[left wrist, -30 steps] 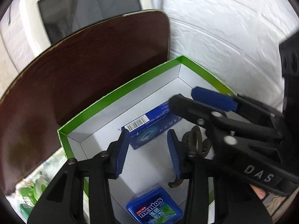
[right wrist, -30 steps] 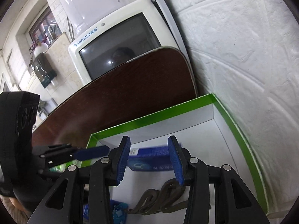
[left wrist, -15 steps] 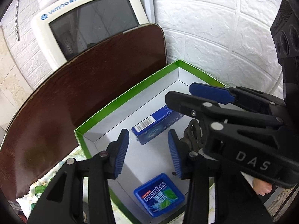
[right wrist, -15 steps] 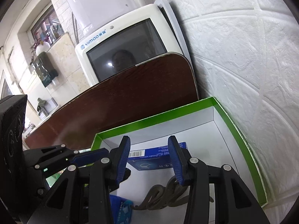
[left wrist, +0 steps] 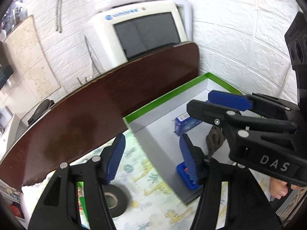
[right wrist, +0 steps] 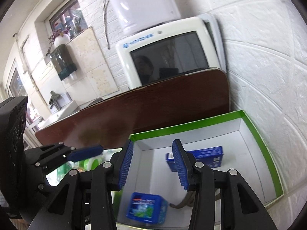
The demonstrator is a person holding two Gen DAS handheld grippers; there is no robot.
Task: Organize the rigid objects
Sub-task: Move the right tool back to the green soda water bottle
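A white box with a green rim (left wrist: 163, 99) (right wrist: 191, 124) stands against the wall. Inside it lie a flat blue carton (left wrist: 187, 124) (right wrist: 203, 159), a blue mint tin (left wrist: 184, 176) (right wrist: 146, 208) and a dark twisted metal piece (left wrist: 214, 140) (right wrist: 182, 203). My left gripper (left wrist: 151, 161) hangs over the box's left edge and the patterned cloth; its jaws are opening with nothing between them. A black tape roll (left wrist: 113, 197) lies on the cloth below it. My right gripper (right wrist: 153, 164) is above the box, open and holding nothing; it also crosses the left wrist view (left wrist: 203, 103).
A dark brown board (left wrist: 115, 105) leans behind the box, with a white screened appliance (left wrist: 144, 30) behind it. A white textured wall (right wrist: 268, 76) lies on the right. The giraffe-print cloth (left wrist: 149, 172) covers the surface; a green packet (left wrist: 80, 201) lies at lower left.
Both grippers have drawn back and up from inside the box. The left one swung left over the cloth, bringing the tape roll into view, and its jaws stand wider apart.
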